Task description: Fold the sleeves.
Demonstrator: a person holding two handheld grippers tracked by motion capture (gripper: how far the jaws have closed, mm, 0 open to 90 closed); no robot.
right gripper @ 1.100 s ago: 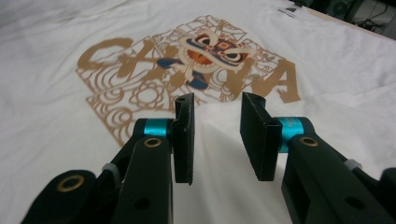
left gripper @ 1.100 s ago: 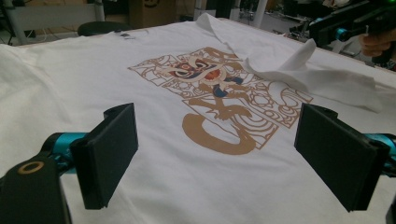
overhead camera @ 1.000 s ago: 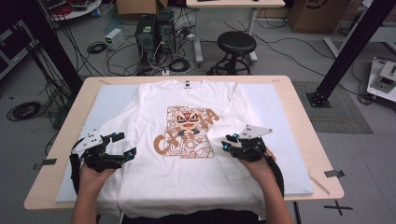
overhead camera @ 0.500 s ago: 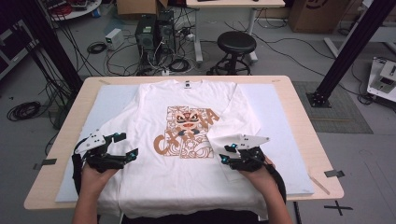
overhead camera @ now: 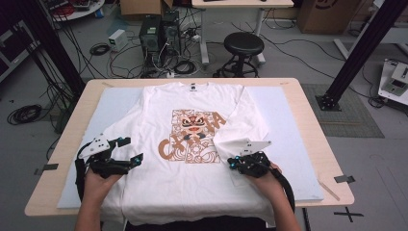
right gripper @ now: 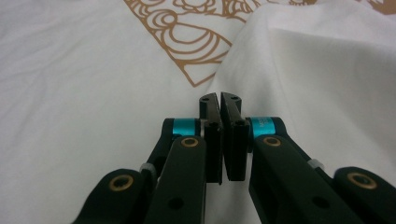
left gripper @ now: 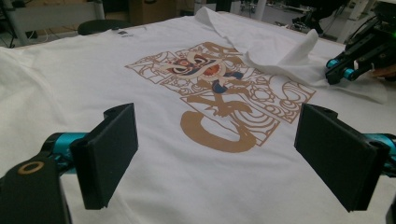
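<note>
Our right claw (overhead camera: 236, 162) rests on the shirt (overhead camera: 192, 144) with its jaws pressed together. In the right gripper view the two black pads meet with only a thin slit between them, and we cannot tell whether any cloth is pinched there. Just ahead of them a fold of white cloth rises, beside the brown lines of the print (right gripper: 187, 32).

Our left claw (left gripper: 215, 154) is spread wide, holding nothing. Through its own view we see the two pads well apart, low over the shirt, with the brown print (left gripper: 219, 98) between and beyond them. In the high view this claw (overhead camera: 132, 150) sits near the shirt's left edge.

The shirt lies face up on a pale mat (overhead camera: 288, 125) that covers the counter (overhead camera: 312, 103), collar at the far side and hem hanging over our near edge. Its right sleeve (overhead camera: 235, 139) is folded in over the body, its end reaching the print's right side, just beside the right claw. In the left gripper view the same folded sleeve (left gripper: 280, 51) lies across the print's far corner, with the right claw (left gripper: 334, 70) near it.

Beyond the counter stand a stool (overhead camera: 244, 45) and tangled cables (overhead camera: 96, 48) on the floor.
</note>
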